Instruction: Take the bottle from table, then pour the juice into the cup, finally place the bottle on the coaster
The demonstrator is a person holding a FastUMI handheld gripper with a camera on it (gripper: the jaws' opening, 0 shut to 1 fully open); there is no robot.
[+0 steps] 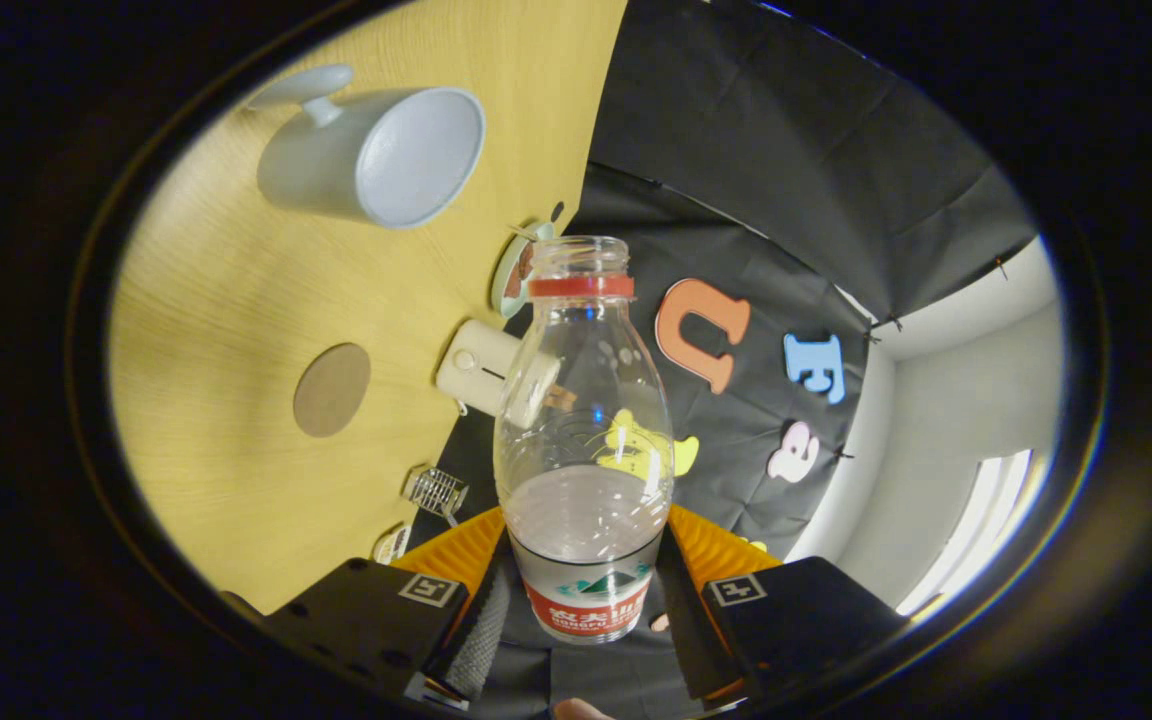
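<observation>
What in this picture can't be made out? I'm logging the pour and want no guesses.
- Bottle: its base, hidden between the gripper fingers pressing its label; the cap is off.
- Cup: its inside shows no clear liquid level.
- Small items at the table edge behind the bottle, partly hidden and too small to name.
- Coaster: material unclear.

The bottle (584, 440) sits between the two fingers of the gripper (584, 580), both pressing its sides, its open neck pointing ahead. Beyond it the desk (226, 300) appears rolled to one side. On the desk, the cup (376, 152) lies farthest from the fingers, and the coaster (332, 389) lies between the cup and the gripper, well apart from both. Just behind the bottle's shoulder stands a small box-like device (476, 365), perhaps at the desk's edge, with a little wire object (437, 491) nearer the fingers.
</observation>
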